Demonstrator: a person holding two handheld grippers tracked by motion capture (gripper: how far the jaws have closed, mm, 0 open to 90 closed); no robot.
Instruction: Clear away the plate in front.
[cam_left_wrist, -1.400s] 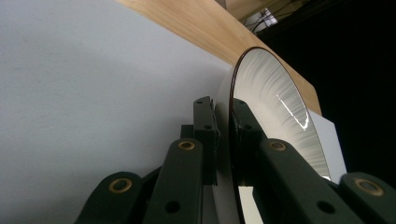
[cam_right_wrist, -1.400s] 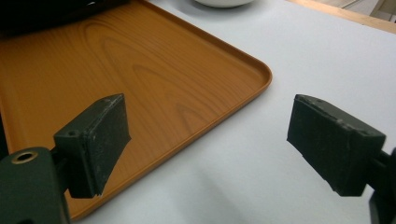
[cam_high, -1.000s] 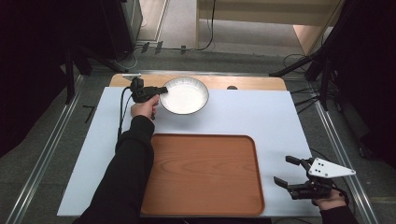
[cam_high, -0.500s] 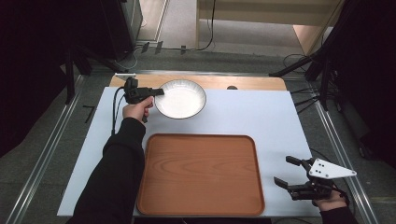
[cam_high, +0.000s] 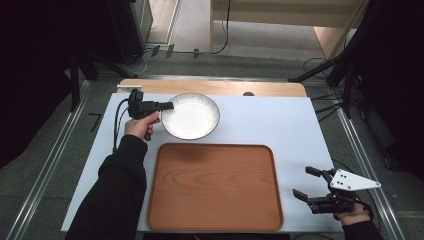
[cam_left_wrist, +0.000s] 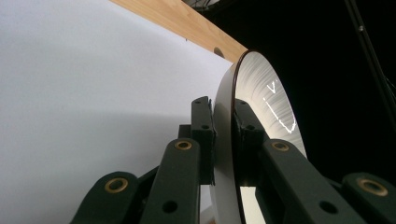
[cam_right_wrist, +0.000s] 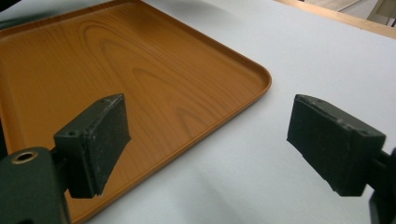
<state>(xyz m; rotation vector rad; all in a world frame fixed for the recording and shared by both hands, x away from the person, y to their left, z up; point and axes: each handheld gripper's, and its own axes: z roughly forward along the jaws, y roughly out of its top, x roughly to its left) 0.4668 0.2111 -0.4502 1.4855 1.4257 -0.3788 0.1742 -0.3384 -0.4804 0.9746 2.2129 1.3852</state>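
The white bowl sits on the table's far left part, just beyond the wooden tray. The left gripper pinches its left rim between both jaws. The right gripper hovers near the tray's right edge, jaws spread wide.

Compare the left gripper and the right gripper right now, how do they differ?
The left gripper is shut on the white bowl's rim at the table's far side; the right gripper is open, holding nothing, near the table's front right corner beside the wooden tray. Both are black, two-jawed and hand-held.
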